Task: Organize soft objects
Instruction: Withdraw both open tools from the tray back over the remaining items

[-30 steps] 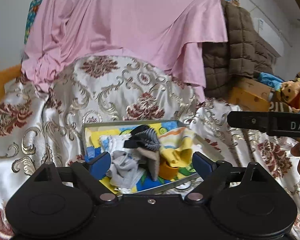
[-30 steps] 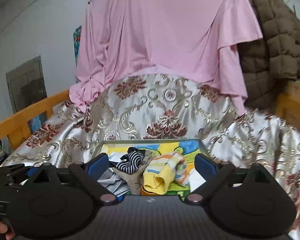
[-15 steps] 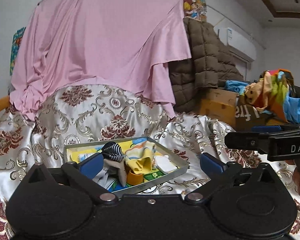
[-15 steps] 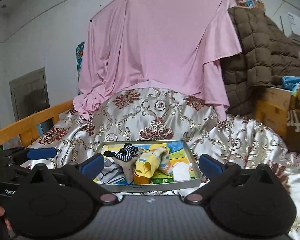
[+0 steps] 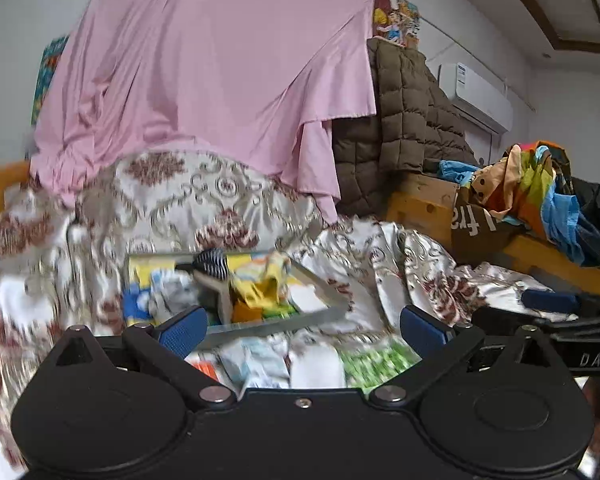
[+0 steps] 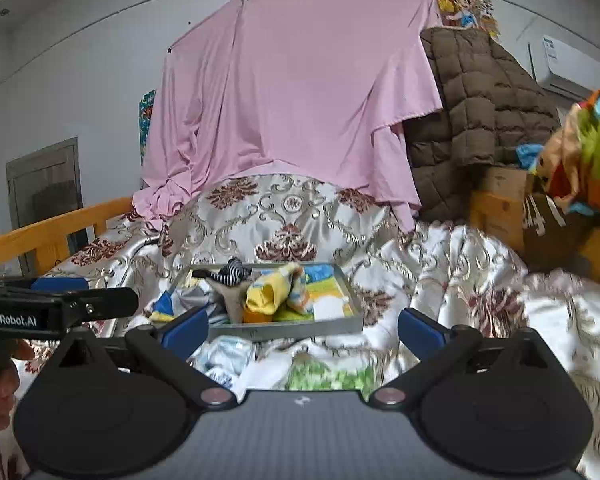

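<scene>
Left wrist view: the left gripper [image 5: 300, 326] gapes wide, holding nothing. Ahead, a tray [image 5: 276, 324] on the bedspread [image 5: 220, 192] holds a jumble of socks [image 5: 260, 284].

Right wrist view: the right gripper [image 6: 302, 326] is equally wide and empty. Bare bedspread [image 6: 480, 280] lies right of the tray [image 6: 288, 328]; loose cloths [image 6: 284, 364] lie before its near rim.

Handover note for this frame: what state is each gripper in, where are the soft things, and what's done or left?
Left gripper: open, holding nothing.
Right gripper: open, holding nothing.
Tray sits on the patterned bedspread, ahead of both grippers.
In the tray: a striped sock, a yellow cloth and other small bunched pieces.
More small cloth pieces lie loose in front of the tray.
Done: nothing visibly sorted.
Left: fold or arrange all pieces.
</scene>
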